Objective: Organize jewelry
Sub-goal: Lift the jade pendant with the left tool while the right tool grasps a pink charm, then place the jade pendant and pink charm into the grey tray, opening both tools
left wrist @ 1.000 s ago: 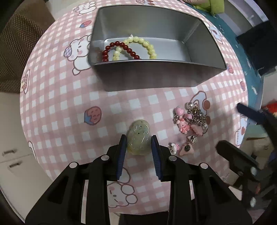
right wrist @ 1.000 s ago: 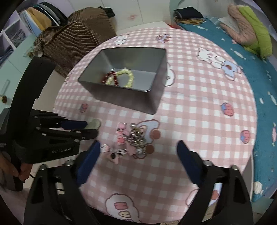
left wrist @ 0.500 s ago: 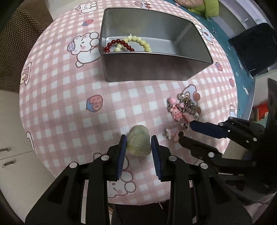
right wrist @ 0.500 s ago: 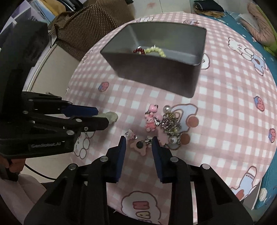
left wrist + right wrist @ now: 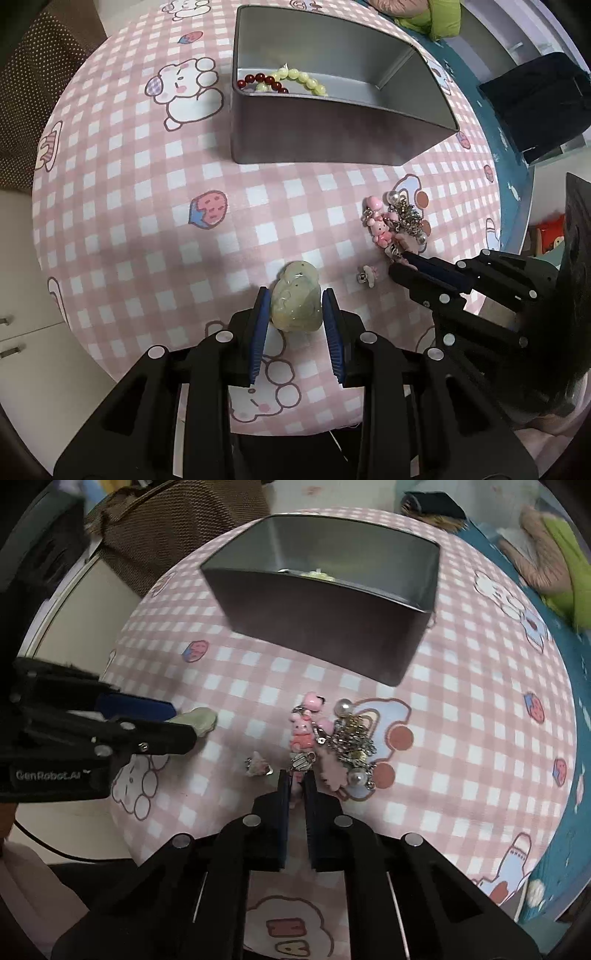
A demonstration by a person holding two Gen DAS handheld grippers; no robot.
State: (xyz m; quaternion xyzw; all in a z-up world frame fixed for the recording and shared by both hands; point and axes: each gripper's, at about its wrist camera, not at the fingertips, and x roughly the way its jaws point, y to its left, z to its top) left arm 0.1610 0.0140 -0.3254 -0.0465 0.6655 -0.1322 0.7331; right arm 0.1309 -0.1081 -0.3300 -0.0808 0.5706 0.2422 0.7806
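Note:
My left gripper [image 5: 295, 301] is shut on a pale green jade pendant [image 5: 294, 297] and holds it just above the pink checked tablecloth; it also shows in the right wrist view [image 5: 197, 719]. My right gripper [image 5: 296, 775] is shut on a pink charm at the near end of a charm bracelet [image 5: 328, 734] with pink bears, pearls and metal links. That bracelet also shows in the left wrist view [image 5: 393, 225]. A grey metal tin [image 5: 314, 125] behind holds a red bead bracelet [image 5: 262, 81] and a yellow-green bead bracelet [image 5: 303, 79].
A small loose pink charm [image 5: 258, 767] lies left of my right gripper, on the round table's pink tablecloth [image 5: 147, 184]. The table's front edge is close under both grippers. A brown dotted cushion [image 5: 177, 528] and a teal bedspread [image 5: 576, 657] lie beyond the table.
My right gripper has closed from wide open onto the near end of the charm bracelet. My left gripper has kept the jade pendant and drawn back a little from the tin.

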